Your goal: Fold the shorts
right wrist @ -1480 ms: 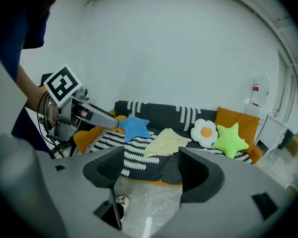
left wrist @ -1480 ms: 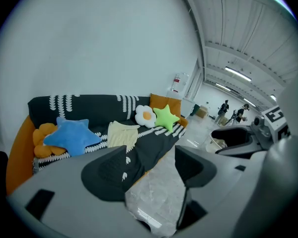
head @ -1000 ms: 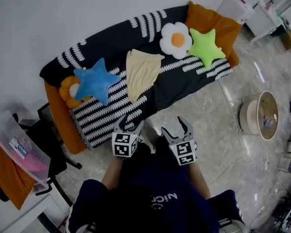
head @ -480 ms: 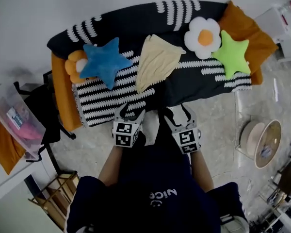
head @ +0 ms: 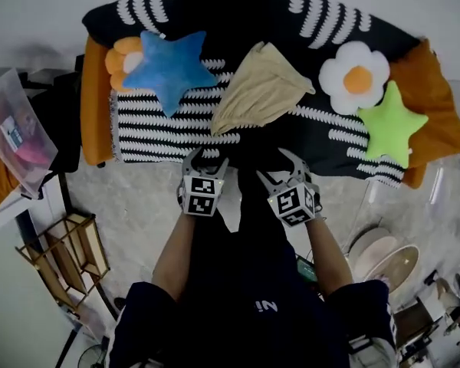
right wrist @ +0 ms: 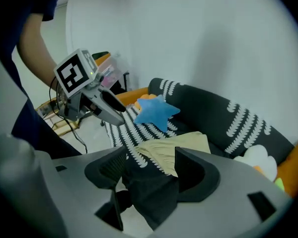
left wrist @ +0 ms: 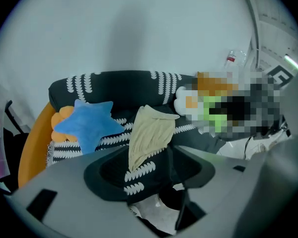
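Observation:
The beige shorts [head: 261, 90] lie loosely bunched on the sofa's black-and-white striped cover [head: 161, 125], tapering toward the front edge. My left gripper [head: 205, 163] and right gripper [head: 287, 167] hover side by side at the sofa's front edge, just short of the shorts. Both are open, and their jaws have just been closing a little with nothing between them. In the left gripper view the shorts [left wrist: 149, 133] show beyond the open left gripper [left wrist: 149, 170]. The right gripper view has the shorts [right wrist: 176, 145] just past the right gripper [right wrist: 151, 175], with the left gripper [right wrist: 97, 103] off to the left.
Beside the shorts lie a blue star pillow [head: 169, 64] and an orange flower pillow [head: 123, 56] on the left, and a white flower pillow [head: 358, 75] and green star pillow [head: 391, 125] on the right. A plastic bin [head: 15, 129] and wooden rack [head: 57, 251] stand on the floor at left.
Both grippers have moved forward and down to the sofa's front edge, nearer the shorts. The head view has swung so the sofa now lies straight across.

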`<state>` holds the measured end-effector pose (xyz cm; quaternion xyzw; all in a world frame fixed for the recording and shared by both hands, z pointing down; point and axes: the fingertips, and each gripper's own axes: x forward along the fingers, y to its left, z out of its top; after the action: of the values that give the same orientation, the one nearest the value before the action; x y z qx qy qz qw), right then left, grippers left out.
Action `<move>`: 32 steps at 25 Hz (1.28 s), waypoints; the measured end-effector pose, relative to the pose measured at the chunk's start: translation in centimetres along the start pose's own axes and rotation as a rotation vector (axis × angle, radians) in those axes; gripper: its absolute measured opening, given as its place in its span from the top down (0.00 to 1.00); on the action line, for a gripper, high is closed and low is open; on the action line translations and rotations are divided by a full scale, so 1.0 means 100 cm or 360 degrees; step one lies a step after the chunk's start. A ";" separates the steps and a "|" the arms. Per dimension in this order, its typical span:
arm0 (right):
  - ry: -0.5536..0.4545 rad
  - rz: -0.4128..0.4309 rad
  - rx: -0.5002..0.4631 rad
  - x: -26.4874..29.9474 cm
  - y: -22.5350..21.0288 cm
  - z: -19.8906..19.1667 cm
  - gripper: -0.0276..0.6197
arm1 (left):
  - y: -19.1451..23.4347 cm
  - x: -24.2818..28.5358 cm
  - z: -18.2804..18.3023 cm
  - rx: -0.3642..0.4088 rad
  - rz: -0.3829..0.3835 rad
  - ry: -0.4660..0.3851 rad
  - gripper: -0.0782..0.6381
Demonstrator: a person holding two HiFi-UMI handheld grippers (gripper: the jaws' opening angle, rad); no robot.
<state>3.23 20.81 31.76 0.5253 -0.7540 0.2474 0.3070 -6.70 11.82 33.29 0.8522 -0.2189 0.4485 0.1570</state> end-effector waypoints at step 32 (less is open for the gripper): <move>0.0566 0.0393 -0.0640 0.273 -0.068 -0.166 0.62 | 0.086 0.239 -0.146 0.0098 0.0131 0.0586 0.74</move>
<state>5.97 12.63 63.29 0.3065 -0.7805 0.2167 0.4999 -9.28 5.71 61.76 0.7504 -0.2074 0.6094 0.1499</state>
